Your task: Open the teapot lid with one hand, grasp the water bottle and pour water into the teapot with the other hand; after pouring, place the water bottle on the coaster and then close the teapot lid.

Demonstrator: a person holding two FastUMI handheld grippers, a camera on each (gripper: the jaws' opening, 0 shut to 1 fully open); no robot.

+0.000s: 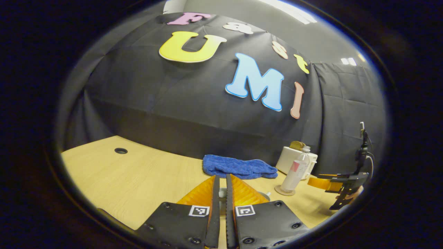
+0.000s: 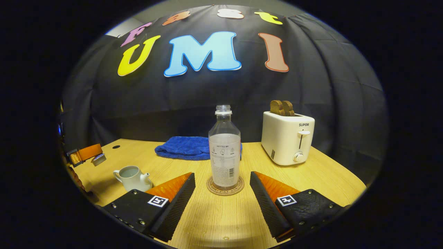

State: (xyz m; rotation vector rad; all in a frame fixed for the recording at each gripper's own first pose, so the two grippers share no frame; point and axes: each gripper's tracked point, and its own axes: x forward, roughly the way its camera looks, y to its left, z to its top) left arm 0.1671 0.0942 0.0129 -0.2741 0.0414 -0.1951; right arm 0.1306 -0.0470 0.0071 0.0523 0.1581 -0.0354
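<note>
- Status: water bottle [image 2: 224, 155] stands upright and uncapped on the coaster [image 2: 225, 192], mid-desk, in front of the blue towel [image 2: 183, 147] and left of the toaster [image 2: 287, 138].
- Right tongs [image 2: 222, 175] are spread wide, one finger each side of the bottle's base, nearer the camera and not touching it.
- Teapot [image 2: 133, 178] sits on the desk [image 2: 311, 180] well to the left of the bottle, its top open and its spout toward the bottle. The inside looks greyish. Whether that is water I cannot tell for certain.
- Left tongs [image 1: 222, 177] are narrow, with only a slit between the fingers. In the right gripper view they hold a small pale piece just off the fingertips, which I take to be the teapot lid [image 2: 98, 159], up and to the left of the pot.
- Judgement: with the bottle parked on the coaster and a few drops [image 2: 225, 238] on the near desk, pouring looks finished. The step in hand is then closing the lid.
- Method: keep the left grip firm and the lid level. Bring it over the pot's opening first, then lower it straight down.
- Centre the lid on the rim before lowering. An off-centre lid would catch on one edge and sit tilted.
- Open the tongs only once the lid rests all round, then lift straight up so the knob is not dragged.
- Keep the right tongs clear of the bottle, since a nudge to an uncapped bottle could spill it.
</note>
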